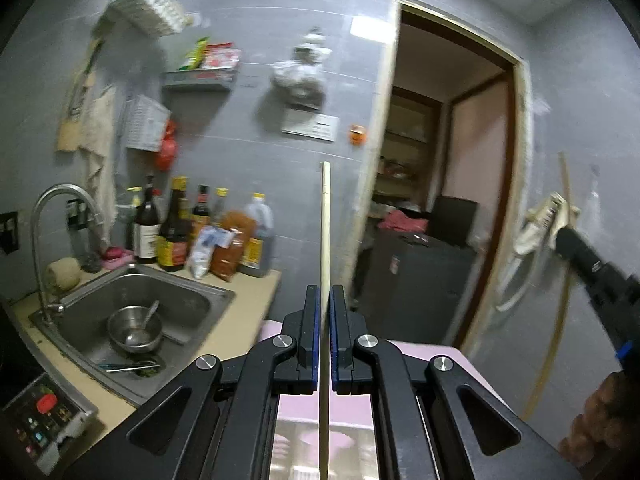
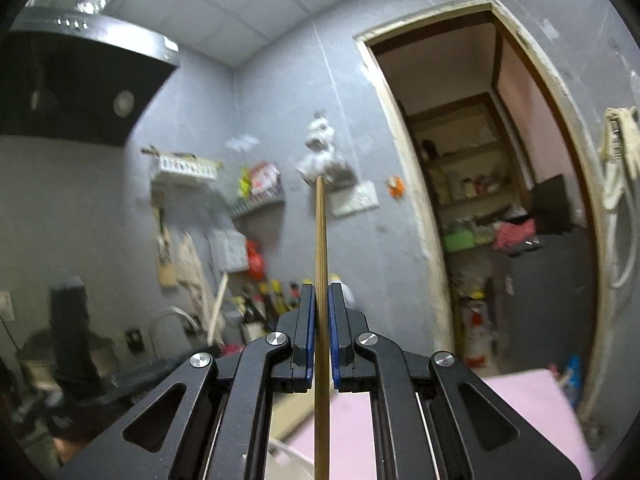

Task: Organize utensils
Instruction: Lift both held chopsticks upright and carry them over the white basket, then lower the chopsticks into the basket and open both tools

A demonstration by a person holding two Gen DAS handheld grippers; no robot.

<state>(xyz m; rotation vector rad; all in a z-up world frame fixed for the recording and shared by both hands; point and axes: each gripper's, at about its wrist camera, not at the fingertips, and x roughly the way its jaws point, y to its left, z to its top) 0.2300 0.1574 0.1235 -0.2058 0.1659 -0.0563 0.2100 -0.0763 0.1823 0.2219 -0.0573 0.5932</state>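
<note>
My left gripper (image 1: 325,292) is shut on a pale wooden chopstick (image 1: 325,224) that stands upright between its blue pads, raised above the counter. My right gripper (image 2: 321,290) is shut on a darker brown chopstick (image 2: 321,232), also upright and held high in the air. The right gripper's black body (image 1: 588,260) and its chopstick (image 1: 565,178) show at the right edge of the left wrist view. A pink surface (image 1: 416,350) lies below the left gripper.
A steel sink (image 1: 132,312) holds a metal bowl with a spoon (image 1: 136,326) and chopsticks near the drain. Sauce bottles (image 1: 176,228) line the counter's back. A faucet (image 1: 52,216) stands at left. An open doorway (image 1: 440,184) is at right. A range hood (image 2: 80,72) hangs upper left.
</note>
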